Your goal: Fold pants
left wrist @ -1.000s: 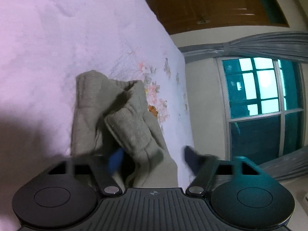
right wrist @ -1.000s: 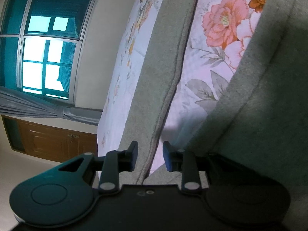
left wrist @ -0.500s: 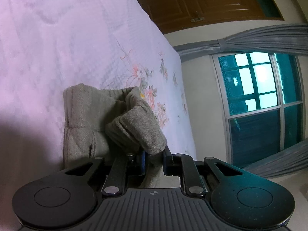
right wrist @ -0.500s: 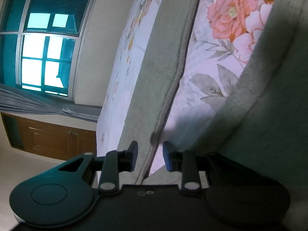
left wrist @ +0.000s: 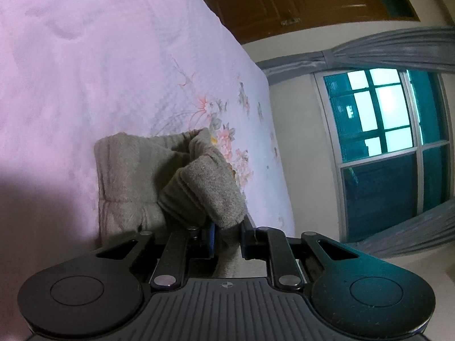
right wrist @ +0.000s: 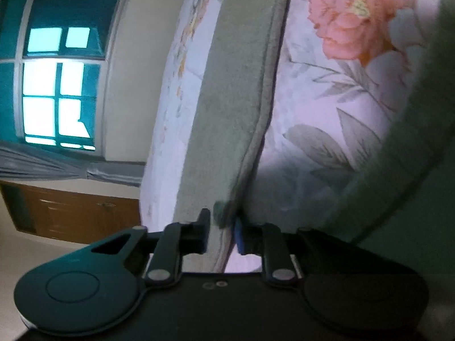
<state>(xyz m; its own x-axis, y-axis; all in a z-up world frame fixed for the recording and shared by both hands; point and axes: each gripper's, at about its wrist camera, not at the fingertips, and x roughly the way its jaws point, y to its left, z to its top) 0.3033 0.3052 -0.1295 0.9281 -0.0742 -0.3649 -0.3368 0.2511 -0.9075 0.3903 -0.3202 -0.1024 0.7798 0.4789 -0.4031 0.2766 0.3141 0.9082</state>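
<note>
The gray pants [left wrist: 133, 176] lie bunched on the flowered bed [left wrist: 85, 71]. The left hand-held gripper [left wrist: 227, 234] pinches a rolled end. The right hand-held gripper [right wrist: 221, 231], its jaws just closing, nips the seamed edge of one pant leg [right wrist: 233, 108]. Best lift both together, keeping the cloth taut and the edges level.

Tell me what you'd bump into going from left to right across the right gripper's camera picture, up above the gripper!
Window → cream wall → flowered bedspread edge → grey pants leg → big pink flower on the bedspread → more of the pants.
</note>
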